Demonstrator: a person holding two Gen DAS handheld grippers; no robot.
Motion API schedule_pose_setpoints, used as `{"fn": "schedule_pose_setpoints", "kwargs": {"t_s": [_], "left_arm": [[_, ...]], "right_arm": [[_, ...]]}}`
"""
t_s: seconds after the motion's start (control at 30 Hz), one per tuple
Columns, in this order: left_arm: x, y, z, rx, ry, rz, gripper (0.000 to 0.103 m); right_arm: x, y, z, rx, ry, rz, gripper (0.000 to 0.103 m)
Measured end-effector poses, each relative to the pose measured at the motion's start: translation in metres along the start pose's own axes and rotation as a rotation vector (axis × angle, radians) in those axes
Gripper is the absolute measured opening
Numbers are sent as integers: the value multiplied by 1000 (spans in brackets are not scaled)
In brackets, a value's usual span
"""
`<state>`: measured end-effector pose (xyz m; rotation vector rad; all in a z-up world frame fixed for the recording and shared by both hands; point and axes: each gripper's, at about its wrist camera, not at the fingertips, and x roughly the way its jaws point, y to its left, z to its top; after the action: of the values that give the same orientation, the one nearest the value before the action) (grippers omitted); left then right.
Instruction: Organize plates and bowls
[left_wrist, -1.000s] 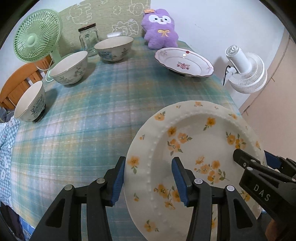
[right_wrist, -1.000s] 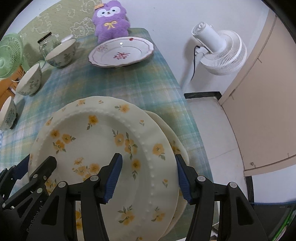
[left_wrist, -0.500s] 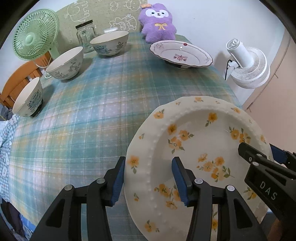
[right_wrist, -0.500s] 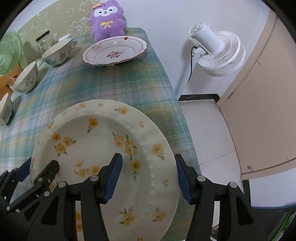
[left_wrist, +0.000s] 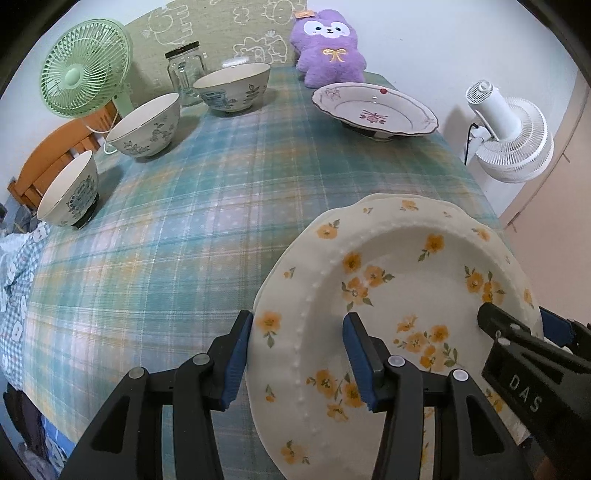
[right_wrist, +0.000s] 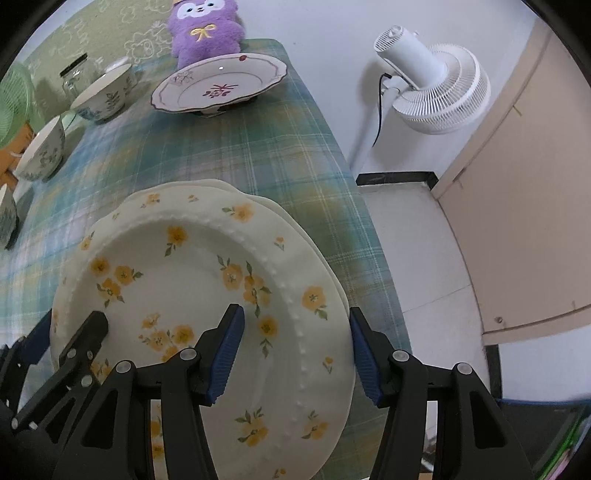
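Step in hand: stacking the yellow-flower plate (right_wrist: 207, 295) onto a second plate of the same cream colour, whose rim (right_wrist: 273, 205) shows just beyond and under it at the near right corner of the desk (left_wrist: 207, 229).

Left gripper (left_wrist: 295, 354): fingers set wide, one blue pad on each side of the plate's left rim, with a visible gap on both sides. Right gripper (right_wrist: 295, 350): fingers likewise wide, straddling the right rim. Neither pair pinches the plate. I judge the top plate is resting on the lower one, not carried; the contact between the two plates is hidden under the upper rim, so this is not certain.

The stack sits close to the desk edge on the right side, with the floor and a white fan (right_wrist: 432, 85) beyond it.

Remaining items: a red-patterned plate (left_wrist: 373, 110) on the far side in front of the purple plush toy (left_wrist: 330, 48), well apart from the stack; three bowls along the left, near (left_wrist: 68, 188), middle (left_wrist: 146, 123) and far (left_wrist: 232, 86). Glass jar (left_wrist: 184, 72) and green fan (left_wrist: 86, 68) stand behind them.

Next move, as I judge it: draw both grippers straight back off the rims without nudging the top plate, since the stack is near the edge. Then reach for the red-patterned plate or begin nesting the bowls; either calls for a long reach across the desk.
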<state>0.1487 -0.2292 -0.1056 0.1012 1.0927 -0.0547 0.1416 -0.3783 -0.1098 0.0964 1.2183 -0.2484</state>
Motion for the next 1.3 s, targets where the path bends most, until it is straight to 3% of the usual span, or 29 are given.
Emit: {"fn": "schedule_pose_setpoints", "kwargs": {"t_s": [0.13, 0.37, 0.6, 0.8, 0.93, 1.3], "left_arm": [[3, 0, 1, -10, 2, -4, 53], [4, -3, 3, 1, 7, -22, 66], [-18, 2, 17, -5, -17, -30, 86], [-48, 13, 37, 2, -62, -55, 87], [-69, 27, 52, -9, -80, -114, 87], [-112, 49, 88, 26, -176, -138, 87]], "right_arm": [[1, -1, 0, -1, -7, 4, 60], [0, 0, 7, -34, -31, 21, 62], [-20, -8, 19, -29, -60, 65, 69], [-53, -6, 31, -28, -109, 85, 70], [-79, -1, 39, -15, -147, 98, 70], [-143, 17, 57, 7, -283, 79, 70]]}}
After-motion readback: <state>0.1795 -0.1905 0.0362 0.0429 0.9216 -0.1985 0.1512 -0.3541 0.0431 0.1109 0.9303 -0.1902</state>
